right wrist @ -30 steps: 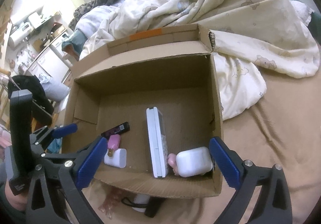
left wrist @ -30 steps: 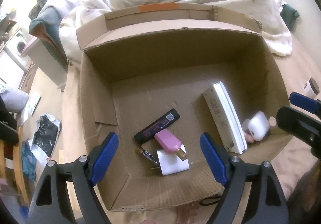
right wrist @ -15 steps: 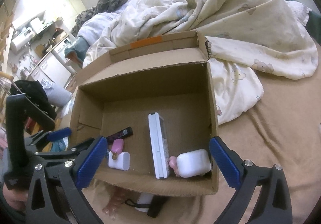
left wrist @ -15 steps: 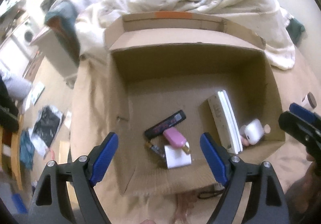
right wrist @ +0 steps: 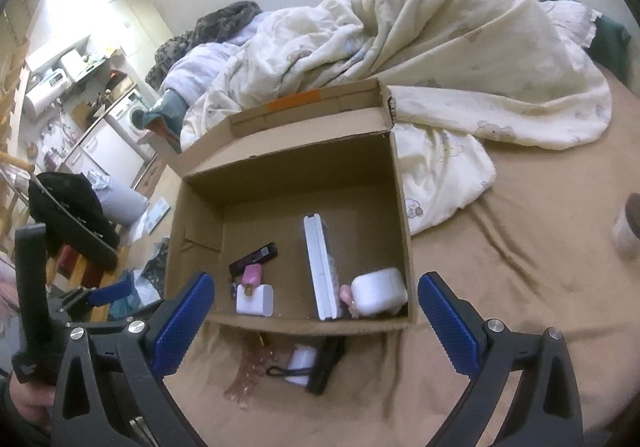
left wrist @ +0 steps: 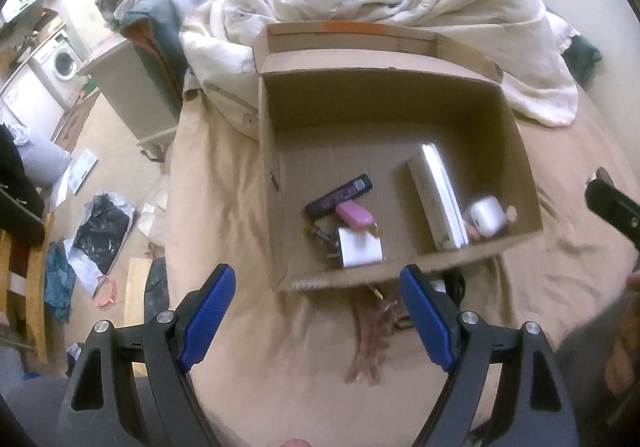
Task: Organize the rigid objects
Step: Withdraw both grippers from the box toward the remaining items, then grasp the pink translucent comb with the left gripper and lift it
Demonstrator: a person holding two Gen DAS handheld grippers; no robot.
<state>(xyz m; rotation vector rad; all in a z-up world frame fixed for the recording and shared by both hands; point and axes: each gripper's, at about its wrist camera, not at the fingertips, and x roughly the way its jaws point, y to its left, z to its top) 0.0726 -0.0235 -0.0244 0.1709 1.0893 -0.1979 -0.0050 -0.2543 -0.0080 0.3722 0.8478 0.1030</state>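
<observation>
An open cardboard box point(left wrist: 380, 103) point(right wrist: 288, 171) sits on a tan bed sheet. On its floor lie a black bar point(left wrist: 340, 197) point(right wrist: 254, 257), a pink item point(left wrist: 354, 215) point(right wrist: 252, 274), a small white pack point(left wrist: 360, 251) point(right wrist: 255, 299), a long white flat item point(left wrist: 438, 195) point(right wrist: 320, 267) and a white rounded case point(left wrist: 486, 215) point(right wrist: 378, 291). In front of the box lie a translucent pink piece point(right wrist: 248, 371), a white item with a black loop point(right wrist: 300, 363) and a black item point(right wrist: 328, 367). My left gripper point(left wrist: 316, 283) and right gripper point(right wrist: 316, 283) hang open above the box's near edge, holding nothing.
A rumpled cream duvet point(right wrist: 440, 59) is heaped behind and to the right of the box. A small jar with a brown lid point(right wrist: 628, 227) stands on the sheet at the far right. Left of the bed, the floor holds bags and papers point(left wrist: 100, 231).
Both grippers have drawn back and up from the box, which now looks smaller and farther. The items on the sheet in front of it have come into view.
</observation>
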